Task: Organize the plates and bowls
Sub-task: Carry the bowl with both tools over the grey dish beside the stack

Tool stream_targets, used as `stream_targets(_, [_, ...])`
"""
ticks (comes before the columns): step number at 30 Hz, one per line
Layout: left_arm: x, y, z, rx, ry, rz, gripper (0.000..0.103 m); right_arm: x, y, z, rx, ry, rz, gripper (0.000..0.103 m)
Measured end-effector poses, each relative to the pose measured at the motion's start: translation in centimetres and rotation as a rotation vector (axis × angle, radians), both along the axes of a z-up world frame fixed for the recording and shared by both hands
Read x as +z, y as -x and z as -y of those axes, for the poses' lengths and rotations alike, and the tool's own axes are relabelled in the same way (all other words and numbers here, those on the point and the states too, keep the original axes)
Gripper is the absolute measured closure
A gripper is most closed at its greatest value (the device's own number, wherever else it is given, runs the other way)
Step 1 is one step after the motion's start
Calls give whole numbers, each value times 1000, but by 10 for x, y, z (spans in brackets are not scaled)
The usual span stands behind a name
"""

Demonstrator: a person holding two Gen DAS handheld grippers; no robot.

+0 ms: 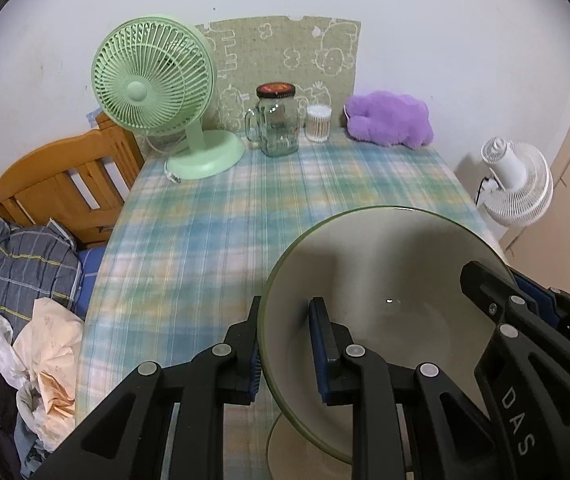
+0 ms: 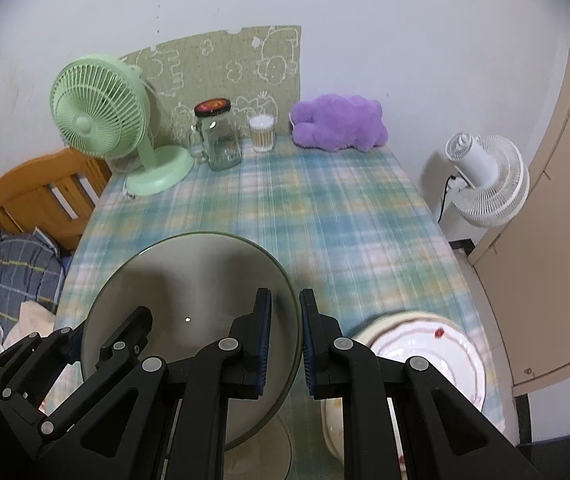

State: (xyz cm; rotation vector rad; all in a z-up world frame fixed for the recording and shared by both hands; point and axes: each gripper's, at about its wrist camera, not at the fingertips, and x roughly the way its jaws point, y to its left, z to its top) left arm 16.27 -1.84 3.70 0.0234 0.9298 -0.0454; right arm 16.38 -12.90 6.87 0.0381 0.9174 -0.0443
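Note:
A big cream bowl with a green rim (image 1: 389, 280) is held up above the checked table, between both grippers. My left gripper (image 1: 285, 348) is shut on its left rim, one finger inside and one outside. My right gripper (image 2: 285, 340) is shut on its right rim (image 2: 189, 280); it also shows at the right of the left wrist view (image 1: 501, 300). A round cream base (image 2: 273, 440) shows on the table under the bowl. A white plate with a red line pattern (image 2: 445, 356) lies on another plate at the table's near right.
At the back of the table (image 1: 213, 240) stand a green fan (image 1: 153, 80), a glass jar mug with a dark lid (image 1: 277, 124), a cup of cotton swabs (image 1: 318, 123) and a purple plush (image 1: 389, 120). A wooden chair (image 1: 65, 184) is left, a white fan (image 1: 517, 184) right.

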Motion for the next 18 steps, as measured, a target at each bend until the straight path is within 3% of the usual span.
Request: stream_targets(18, [-49, 43, 2, -64, -1, -112, 85, -55, 51, 1, -51, -35, -133, 86])
